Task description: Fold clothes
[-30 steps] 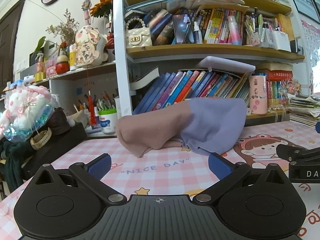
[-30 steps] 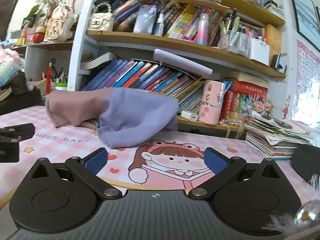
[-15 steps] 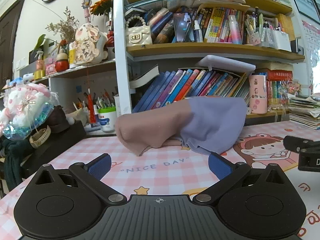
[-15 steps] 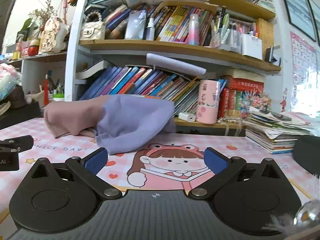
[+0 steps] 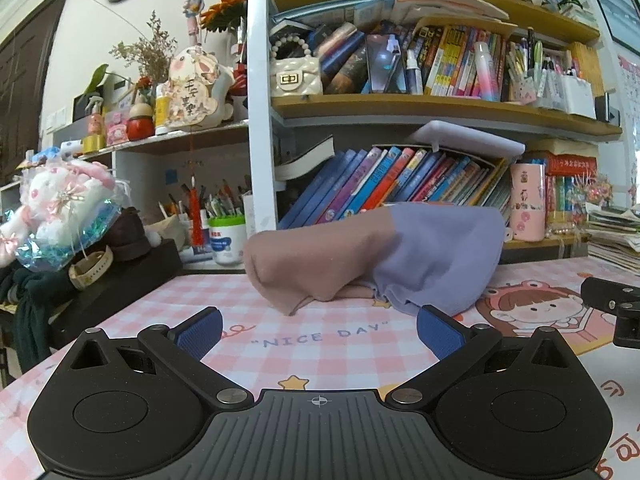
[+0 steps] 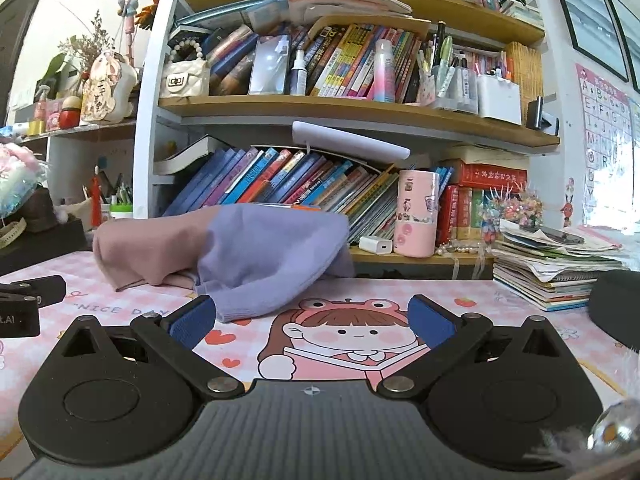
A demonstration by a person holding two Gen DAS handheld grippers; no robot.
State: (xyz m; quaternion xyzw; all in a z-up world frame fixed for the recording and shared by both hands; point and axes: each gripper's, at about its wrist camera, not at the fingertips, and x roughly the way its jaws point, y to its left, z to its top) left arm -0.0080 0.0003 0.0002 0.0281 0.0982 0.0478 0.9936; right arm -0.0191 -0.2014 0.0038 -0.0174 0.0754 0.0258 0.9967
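A crumpled garment, dusty pink on its left half and lilac on its right half, lies heaped at the back of the pink checked desk mat, against the bookshelf. In the right wrist view the same garment sits ahead and to the left. My left gripper is open, a short way in front of the heap, with nothing between its blue pads. My right gripper is open too, over the cartoon girl print, its left pad close to the lilac hem.
A bookshelf full of books stands right behind the garment. A pink cup and a paper stack sit at the right. Plush toys and a black box crowd the left edge. The other gripper's tip shows at right.
Both grippers have crept slightly forward and tilted up, so more of the upper shelves shows. The garment has not moved and both grippers stay open.
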